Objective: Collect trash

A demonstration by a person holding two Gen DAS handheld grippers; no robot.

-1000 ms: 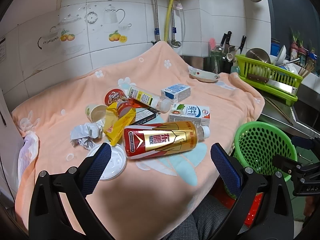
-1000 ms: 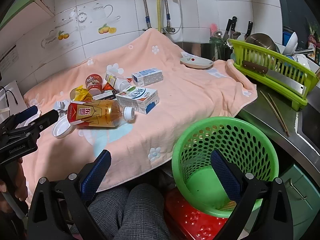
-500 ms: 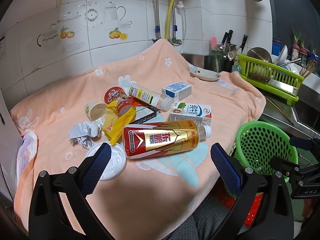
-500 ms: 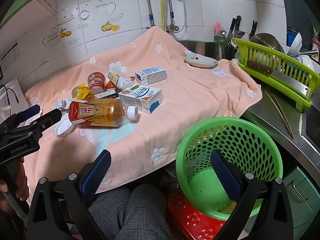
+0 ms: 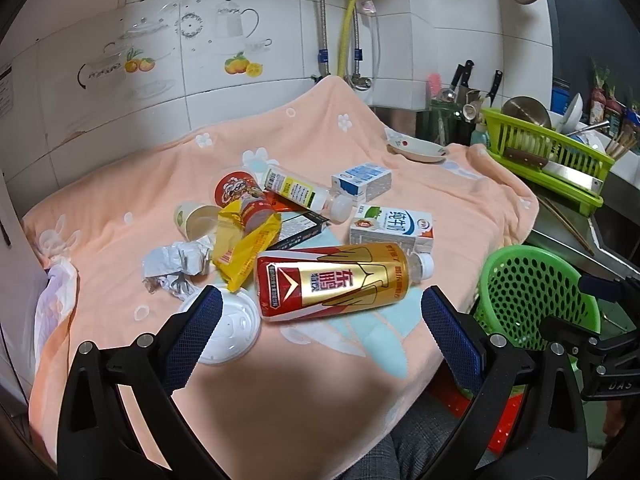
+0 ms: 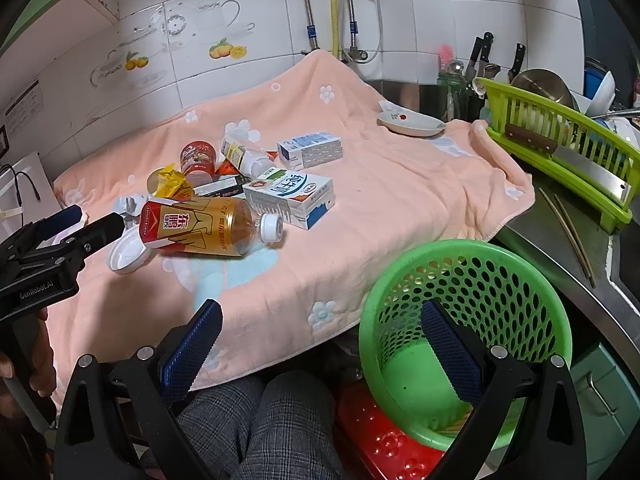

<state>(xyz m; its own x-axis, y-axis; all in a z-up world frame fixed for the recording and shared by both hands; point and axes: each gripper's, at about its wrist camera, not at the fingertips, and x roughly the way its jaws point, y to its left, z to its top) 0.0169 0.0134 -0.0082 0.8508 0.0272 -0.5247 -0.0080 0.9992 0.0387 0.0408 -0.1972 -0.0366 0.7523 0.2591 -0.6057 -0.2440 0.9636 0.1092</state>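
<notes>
A pile of trash lies on a peach towel [image 5: 120, 220]: a red-and-gold drink bottle [image 5: 336, 282] on its side, a milk carton [image 5: 392, 228], a smaller blue-white carton [image 5: 362, 180], a yellow wrapper [image 5: 244, 248], crumpled foil [image 5: 176, 266], a white lid [image 5: 232, 330], a red cup [image 5: 236, 190] and a small bottle [image 5: 300, 192]. My left gripper [image 5: 318, 330] hangs open just short of the gold bottle, holding nothing. My right gripper [image 6: 320, 346] is open over the towel's front edge, beside a green perforated basket [image 6: 464, 320] that holds no trash.
A green dish rack [image 6: 568, 144] with a cleaver and bowls stands at the right. A small dish [image 6: 410, 124] rests at the towel's far corner. Knives and utensils stand behind it. A red stool [image 6: 384, 440] sits under the basket; a person's plaid-trousered knees [image 6: 272, 420] are below.
Both grippers have shifted slightly; the right view has drifted left, so the basket sits further right in it. No trash has moved and both grippers stay open.
</notes>
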